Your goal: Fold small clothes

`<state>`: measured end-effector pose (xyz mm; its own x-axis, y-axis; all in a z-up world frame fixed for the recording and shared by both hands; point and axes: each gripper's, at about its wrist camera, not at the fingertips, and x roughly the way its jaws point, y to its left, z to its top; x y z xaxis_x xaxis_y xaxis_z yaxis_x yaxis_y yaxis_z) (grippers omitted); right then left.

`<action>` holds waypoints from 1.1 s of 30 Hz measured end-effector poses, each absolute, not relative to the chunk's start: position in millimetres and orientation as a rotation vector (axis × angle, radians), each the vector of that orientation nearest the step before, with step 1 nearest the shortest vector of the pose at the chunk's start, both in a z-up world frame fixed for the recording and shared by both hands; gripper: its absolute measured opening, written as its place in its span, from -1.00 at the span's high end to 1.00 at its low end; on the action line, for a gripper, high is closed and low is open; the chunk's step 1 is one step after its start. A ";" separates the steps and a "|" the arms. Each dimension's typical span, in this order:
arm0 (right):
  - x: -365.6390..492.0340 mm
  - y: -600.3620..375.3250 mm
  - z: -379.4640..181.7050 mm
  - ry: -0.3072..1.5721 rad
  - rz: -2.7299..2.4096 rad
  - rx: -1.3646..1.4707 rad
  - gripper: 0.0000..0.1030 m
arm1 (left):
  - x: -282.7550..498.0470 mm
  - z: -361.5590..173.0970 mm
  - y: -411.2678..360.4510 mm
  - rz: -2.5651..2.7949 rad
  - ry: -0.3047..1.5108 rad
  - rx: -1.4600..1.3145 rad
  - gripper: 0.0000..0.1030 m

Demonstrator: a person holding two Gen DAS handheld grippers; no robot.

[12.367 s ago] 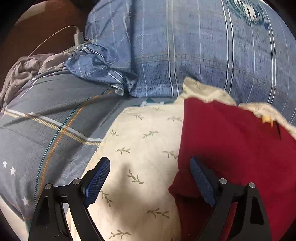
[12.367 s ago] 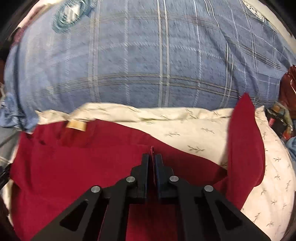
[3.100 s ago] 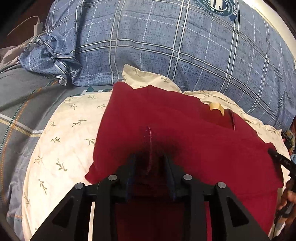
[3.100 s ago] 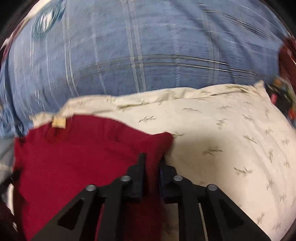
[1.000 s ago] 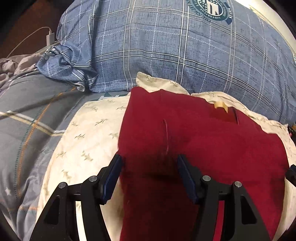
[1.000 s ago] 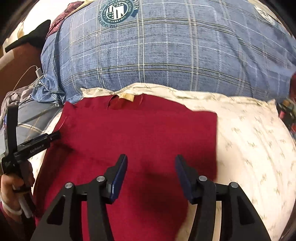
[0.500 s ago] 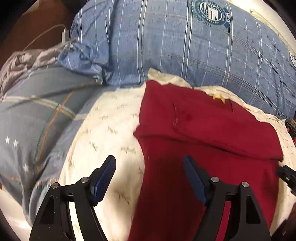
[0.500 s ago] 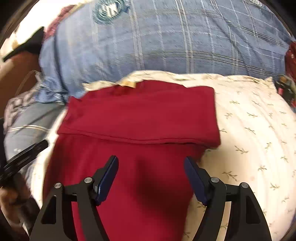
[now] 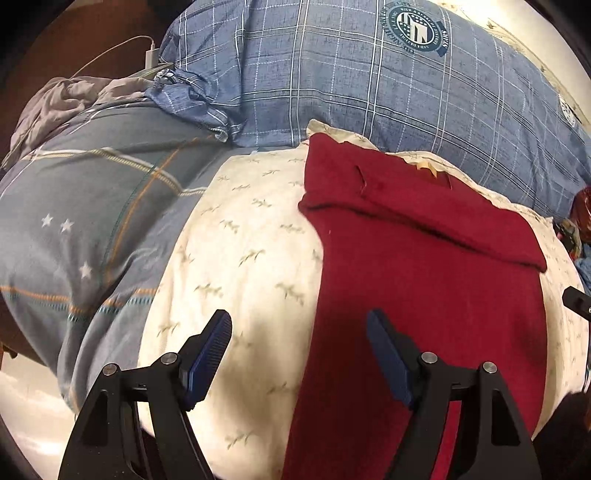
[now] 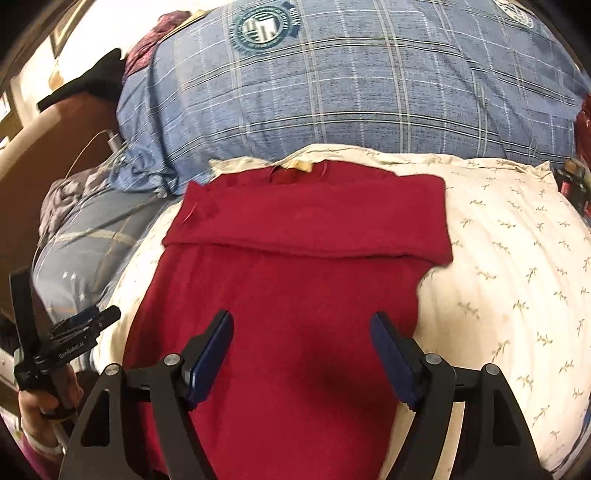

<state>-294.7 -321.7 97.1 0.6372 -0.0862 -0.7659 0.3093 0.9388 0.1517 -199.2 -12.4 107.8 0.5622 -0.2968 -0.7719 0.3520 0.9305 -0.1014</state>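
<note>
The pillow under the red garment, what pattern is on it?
The pillow is cream with small scattered leafy sprigs, clearest in the right wrist view.

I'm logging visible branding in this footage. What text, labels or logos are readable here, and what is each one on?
"GenRobot.AI": white print on the black body of the left tongs, seen from the right wrist view.
Round crest on the blue plaid duvet: ring lettering too small to read.
Tan tag at the collar of the red garment: no legible print.
Nothing else readable.
</note>
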 end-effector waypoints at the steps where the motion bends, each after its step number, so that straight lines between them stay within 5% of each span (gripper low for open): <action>1: -297.8 -318.5 97.2 0.857 -0.222 0.273 -0.52 | -202.1 107.4 -9.4 -0.382 0.894 0.066 -0.45; 33: -396.8 -321.7 51.9 1.015 -0.143 0.374 -0.54 | -237.5 99.8 44.4 -0.483 1.005 0.040 -0.45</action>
<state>-396.8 -321.7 51.9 0.5244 0.0556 -0.8497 0.2881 0.9274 0.2386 -237.5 44.4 99.8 0.4407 -0.3706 -0.8176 0.4066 0.8944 -0.1862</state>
